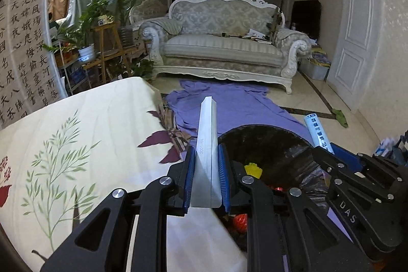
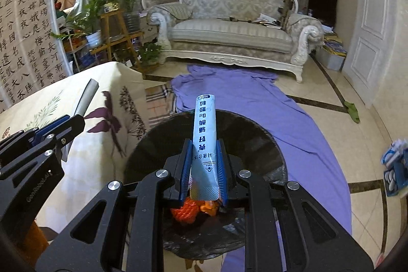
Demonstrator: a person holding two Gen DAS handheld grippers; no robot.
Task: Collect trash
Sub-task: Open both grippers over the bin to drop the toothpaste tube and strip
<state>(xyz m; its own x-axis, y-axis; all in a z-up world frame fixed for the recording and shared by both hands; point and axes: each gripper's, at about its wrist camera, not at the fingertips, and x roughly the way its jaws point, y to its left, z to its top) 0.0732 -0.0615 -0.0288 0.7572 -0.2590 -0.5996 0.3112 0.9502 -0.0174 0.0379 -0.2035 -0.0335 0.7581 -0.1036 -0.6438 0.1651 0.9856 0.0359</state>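
Silver sachet (image 1: pixel 206 144) clamped between the blue pads (image 1: pixel 189 177) of the left gripper (image 1: pixel 206 179); jaws nearly closed, pressing on both long edges. It sticks out forward and up along the fingers, plain side facing the camera, small printed date on it. It hangs over the edge of the table (image 1: pixel 76 144), just left of the bin

Light blue sachet (image 2: pixel 205 144) with dark blue characters held the same way in the right gripper (image 2: pixel 204 170), jaws nearly closed on its lower half, upper end free. This one sits directly above the mouth of the black-lined bin (image 2: pixel 255 144). In the left wrist view its tip shows beside the right gripper's black linkage

Bin bag holds orange netting (image 2: pixel 186 212) and, seen from the left wrist, a yellow scrap (image 1: pixel 253 169)

Table covered with a cream cloth printed with green sprigs and purple leaves. Bin stands against its corner on a purple sheet (image 2: pixel 293 119) spread over the tiled floor

Beyond: ornate white sofa (image 1: pixel 221 42) with clutter on the seat, potted plants (image 1: pixel 89 24) on wooden stands at left, calligraphy hanging (image 1: pixel 23 47) far left, white door (image 1: pixel 357 37) right. Small green rag (image 1: pixel 340 116) on the floor near the door
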